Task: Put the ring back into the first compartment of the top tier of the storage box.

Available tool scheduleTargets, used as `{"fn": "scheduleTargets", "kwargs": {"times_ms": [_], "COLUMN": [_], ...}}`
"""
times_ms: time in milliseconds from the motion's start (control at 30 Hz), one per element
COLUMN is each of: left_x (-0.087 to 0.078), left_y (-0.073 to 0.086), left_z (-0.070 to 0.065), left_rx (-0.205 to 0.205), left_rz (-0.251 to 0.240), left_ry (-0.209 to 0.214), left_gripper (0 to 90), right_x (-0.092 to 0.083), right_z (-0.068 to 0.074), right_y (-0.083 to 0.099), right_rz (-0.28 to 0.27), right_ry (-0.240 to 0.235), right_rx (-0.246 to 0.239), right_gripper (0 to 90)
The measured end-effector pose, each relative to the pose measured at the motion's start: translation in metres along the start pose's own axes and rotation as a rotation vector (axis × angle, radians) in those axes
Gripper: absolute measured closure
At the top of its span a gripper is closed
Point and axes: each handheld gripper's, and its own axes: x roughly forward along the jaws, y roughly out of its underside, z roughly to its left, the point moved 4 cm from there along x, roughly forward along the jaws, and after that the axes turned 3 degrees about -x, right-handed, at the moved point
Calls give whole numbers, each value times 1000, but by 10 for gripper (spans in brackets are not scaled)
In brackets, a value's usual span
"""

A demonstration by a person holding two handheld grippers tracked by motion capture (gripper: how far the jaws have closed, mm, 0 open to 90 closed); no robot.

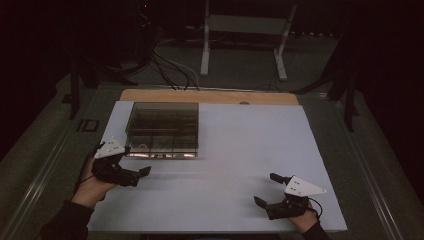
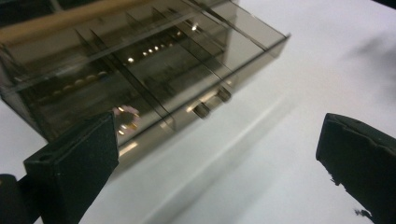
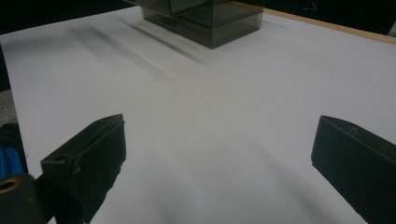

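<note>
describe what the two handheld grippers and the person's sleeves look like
Each gripper, left gripper and right gripper, has a black body with two blocky, flat-faced black fingers and a pale grey three-cornered plate on top. A thin dark cable trails from the left one. The sleeves are dark.

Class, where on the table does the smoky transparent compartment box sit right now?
In the high view, the compartment box sits on the white table at its far left, just beyond the open left gripper.
</note>
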Motion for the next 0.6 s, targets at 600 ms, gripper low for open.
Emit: {"fn": "scheduleTargets", "kwargs": {"times_ms": [600], "left_x": [17], "left_y": [35], "left_z": [-15], "left_rx": [-4], "left_rz": [-46], "left_ry": [20], "left_gripper": [9], "right_x": [0], "right_z": [0], "right_y": [0], "right_rz": [0], "right_ry": [0], "right_rx": [0], "right_gripper": [30]}}
